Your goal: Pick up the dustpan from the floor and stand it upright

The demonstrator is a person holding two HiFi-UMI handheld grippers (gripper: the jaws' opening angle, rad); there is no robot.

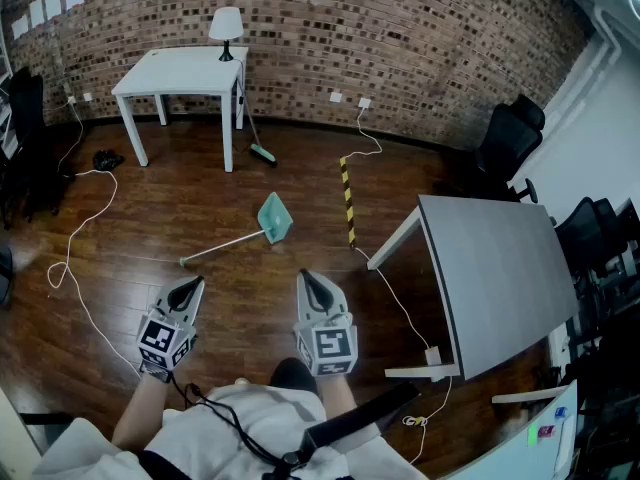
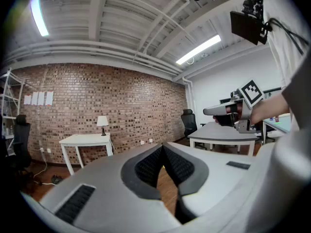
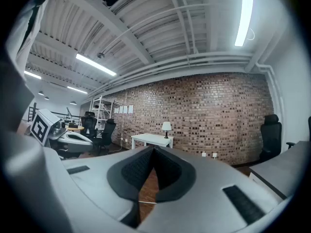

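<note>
A teal dustpan [image 1: 274, 217] lies flat on the wooden floor, its long pale handle [image 1: 222, 247] running down-left. My left gripper [image 1: 191, 286] hovers nearer me, below the handle's end, shut with nothing between its tips. My right gripper [image 1: 306, 279] is held below the dustpan's pan, also shut and empty. In the left gripper view the left gripper [image 2: 162, 147] has its pads together, and the right gripper [image 2: 210, 111] shows at the right. In the right gripper view the right gripper [image 3: 153, 151] is closed tip to tip, and the left gripper [image 3: 66, 137] is at the left.
A white table [image 1: 180, 71] with a lamp [image 1: 226, 30] stands by the brick wall, a broom [image 1: 258, 139] leaning at its leg. A grey desk [image 1: 497, 281] is at right, office chairs [image 1: 510, 140] beyond. Cables [image 1: 82, 230] trail over the floor; a black-yellow strip [image 1: 348, 200] lies near the desk.
</note>
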